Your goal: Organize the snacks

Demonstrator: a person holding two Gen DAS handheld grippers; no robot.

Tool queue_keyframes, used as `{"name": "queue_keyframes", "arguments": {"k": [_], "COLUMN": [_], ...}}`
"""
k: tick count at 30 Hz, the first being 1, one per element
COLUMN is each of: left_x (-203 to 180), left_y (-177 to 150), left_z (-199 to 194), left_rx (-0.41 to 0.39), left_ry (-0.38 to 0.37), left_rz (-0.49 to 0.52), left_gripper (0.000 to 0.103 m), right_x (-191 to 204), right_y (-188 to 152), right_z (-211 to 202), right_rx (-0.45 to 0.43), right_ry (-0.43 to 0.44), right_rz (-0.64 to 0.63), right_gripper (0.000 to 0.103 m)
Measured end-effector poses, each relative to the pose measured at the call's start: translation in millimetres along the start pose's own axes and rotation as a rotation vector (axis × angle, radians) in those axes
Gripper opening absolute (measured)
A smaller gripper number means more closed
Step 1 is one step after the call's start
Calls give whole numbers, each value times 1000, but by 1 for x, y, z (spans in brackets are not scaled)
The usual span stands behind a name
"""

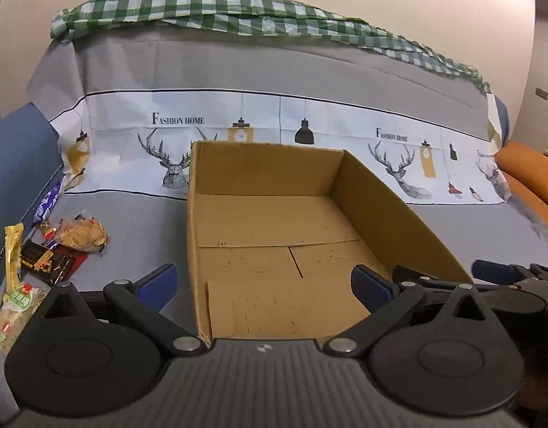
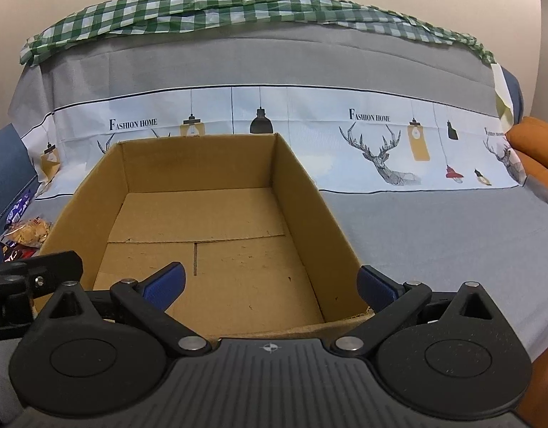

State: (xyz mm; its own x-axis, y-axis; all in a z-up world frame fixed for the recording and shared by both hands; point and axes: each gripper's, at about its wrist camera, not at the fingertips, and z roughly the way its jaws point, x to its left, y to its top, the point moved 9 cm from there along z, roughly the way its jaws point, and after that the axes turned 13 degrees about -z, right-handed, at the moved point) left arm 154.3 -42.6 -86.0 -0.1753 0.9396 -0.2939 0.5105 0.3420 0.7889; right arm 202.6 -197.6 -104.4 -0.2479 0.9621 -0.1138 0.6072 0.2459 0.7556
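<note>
Both grippers sit low at the near end of the box [image 1: 274, 221], jaws spread wide and holding nothing: the left gripper [image 1: 263, 287] straddles the box's near-left corner, one blue pad outside the wall and one over the floor, while the right gripper [image 2: 270, 285] straddles the near-right corner in the same way. Each tool's tip shows at the edge of the other's view, so the two are close together. Inside, the box is bare cardboard, flaps meeting along a seam, nothing loaded yet. Snacks [image 1: 49, 246] lie in a loose heap on the grey cloth [image 2: 434, 235] to the left of the box, just beside it and near the blue cushion [image 1: 17, 164]. Judged by appearance, all are light film packets: the clear bag of crackers [image 1: 82, 234] looks brittle inside and should be pinched at its crimped end, not across the contents; the yellow stick pack [image 1: 13, 256] is thin and limp and is best taken near mid-length; the dark flat packets [image 1: 49, 260] look stiffer but glossy, likely slippery, and overlap one another, so an exposed edge is the sounder hold; the green-labelled pack [image 1: 13, 306] is soft wrap. A purple wrapper [image 1: 47, 201] lies against the cushion. Several items are partly covered by neighbours, the green-labelled pack is cut off behind the left gripper's body, and labels are too small to read. From the right wrist view only a sliver of the heap shows past the box wall.
</note>
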Motion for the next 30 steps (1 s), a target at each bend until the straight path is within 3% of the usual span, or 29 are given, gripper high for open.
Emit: {"name": "queue_keyframes", "arguments": {"k": [8,16,19,26,30], "left_x": [4,-2,-4,-5,-4], "left_y": [1,4,6,6,6], "left_z": [2,-2,-4,-3,-2], "left_rx": [-4,-17,-24,-16,-8], "left_ry": [8,-36,-54,-67,-67], "left_rz": [-5,-5,4,2,2], "left_gripper": [103,103,102,90,81], "right_x": [7,6,6,11,14], "right_y": [-1,-2,-2,0,1], "right_z": [-1,-4,-4,-7,-7], "right_rx": [-14,-41,-45,-64,-66], "right_ry": [25,27,31,62,74], "right_rz": [-17,-1,6,-3,-15], "right_gripper": [91,88,81,65,62]}}
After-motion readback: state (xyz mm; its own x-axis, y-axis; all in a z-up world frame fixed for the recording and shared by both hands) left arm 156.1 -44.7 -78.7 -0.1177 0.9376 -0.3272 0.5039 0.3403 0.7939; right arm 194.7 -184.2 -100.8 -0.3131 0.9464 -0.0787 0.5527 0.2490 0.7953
